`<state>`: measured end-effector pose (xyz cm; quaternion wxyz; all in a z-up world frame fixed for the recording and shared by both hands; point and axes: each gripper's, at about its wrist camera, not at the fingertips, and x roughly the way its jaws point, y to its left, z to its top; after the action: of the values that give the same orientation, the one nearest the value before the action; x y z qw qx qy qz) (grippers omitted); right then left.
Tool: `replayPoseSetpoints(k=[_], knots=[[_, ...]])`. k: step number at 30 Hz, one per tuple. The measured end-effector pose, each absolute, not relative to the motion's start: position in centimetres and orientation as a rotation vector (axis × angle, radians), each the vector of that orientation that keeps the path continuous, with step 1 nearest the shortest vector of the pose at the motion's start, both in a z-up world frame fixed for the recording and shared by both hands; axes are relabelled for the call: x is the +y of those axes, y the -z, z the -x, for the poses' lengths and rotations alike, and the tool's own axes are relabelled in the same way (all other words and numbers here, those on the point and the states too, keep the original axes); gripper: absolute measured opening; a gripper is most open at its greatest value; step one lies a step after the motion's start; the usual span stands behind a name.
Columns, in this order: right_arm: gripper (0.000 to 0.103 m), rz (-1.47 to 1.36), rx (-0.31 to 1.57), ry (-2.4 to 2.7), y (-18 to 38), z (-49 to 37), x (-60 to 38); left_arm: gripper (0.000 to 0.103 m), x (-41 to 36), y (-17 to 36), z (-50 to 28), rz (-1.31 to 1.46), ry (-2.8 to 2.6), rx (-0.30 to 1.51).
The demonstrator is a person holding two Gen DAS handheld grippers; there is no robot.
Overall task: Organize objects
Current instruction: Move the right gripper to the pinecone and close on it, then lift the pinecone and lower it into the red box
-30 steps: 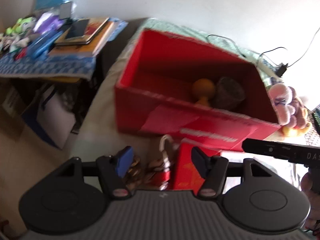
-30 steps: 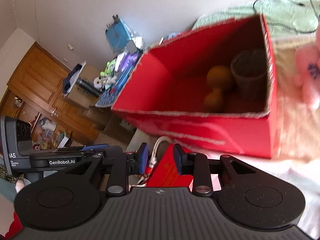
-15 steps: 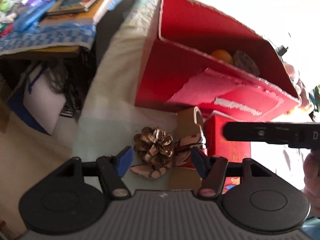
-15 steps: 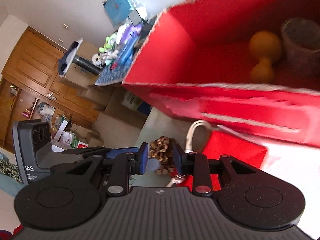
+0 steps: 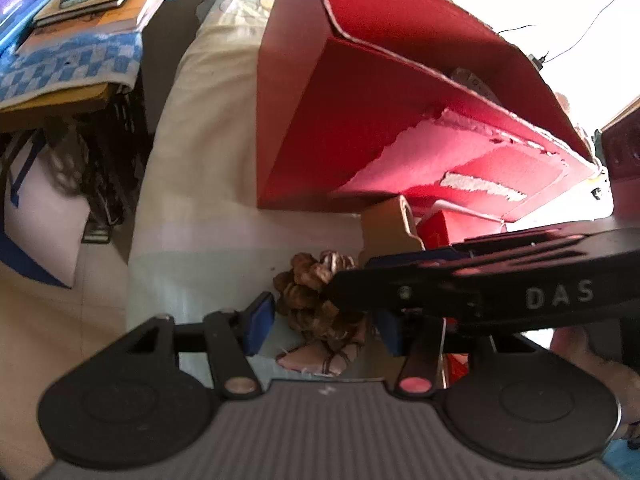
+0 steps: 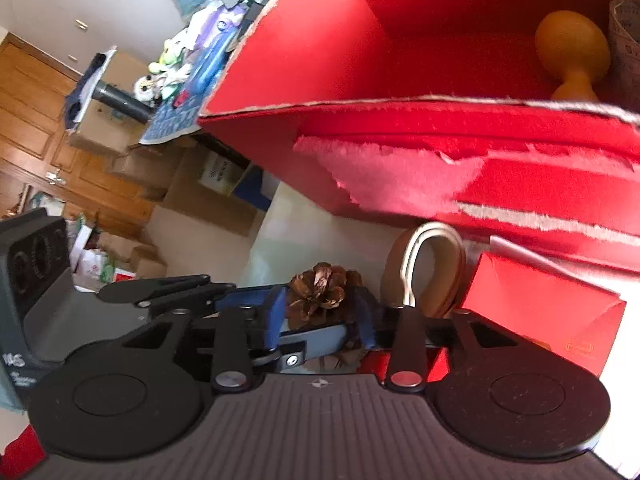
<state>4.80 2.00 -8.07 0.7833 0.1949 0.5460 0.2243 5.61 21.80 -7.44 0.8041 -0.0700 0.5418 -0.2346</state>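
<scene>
A brown pine cone (image 5: 316,300) lies on the pale bedsheet in front of a big red cardboard box (image 5: 360,120). My left gripper (image 5: 325,326) is open, with one blue pad on each side of the cone. My right gripper (image 6: 320,316) is open too, and the pine cone (image 6: 320,288) sits just past its pads. The right gripper (image 5: 360,276) crosses the left view from the right and covers part of the cone. Inside the red box (image 6: 400,152) stand an orange gourd-shaped thing (image 6: 572,48) and a dark cup, mostly cut off.
A tan tape-like ring (image 6: 424,272) and a small red box (image 6: 540,312) lie right of the cone, against the big box. A side table with books (image 5: 80,4) stands left of the bed; bags and cartons sit on the floor below it.
Both grippers have dropped low and closed in on the pine cone from opposite sides. The right gripper's jaws stand a little wider. The big box's inside has left the left view.
</scene>
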Motion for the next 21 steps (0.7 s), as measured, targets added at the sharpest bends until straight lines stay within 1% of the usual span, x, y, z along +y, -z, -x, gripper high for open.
replayPoseSetpoints(k=[2,5,13,16,21], knots=[[0.044,-0.410,1.180,-0.470,8.2,-4.9,2.2,0.053,22.1,7.6,-5.7,0.171,0.514,1.158],[0.050,-0.384,1.179,-0.465,8.2,-5.1,2.6,0.054,22.6,8.1,-6.1,0.213,0.528,1.164],[0.048,-0.366,1.184,-0.467,7.8,-4.7,2.4,0.052,22.6,8.1,-6.0,0.236,0.546,1.166],[0.047,-0.357,1.157,-0.504,6.8,-4.7,2.7,0.051,22.8,6.8,-5.5,0.225,0.535,1.143],[0.047,-0.335,1.075,-0.603,4.0,-4.4,2.5,0.051,23.1,2.9,-4.3,0.206,0.512,1.062]])
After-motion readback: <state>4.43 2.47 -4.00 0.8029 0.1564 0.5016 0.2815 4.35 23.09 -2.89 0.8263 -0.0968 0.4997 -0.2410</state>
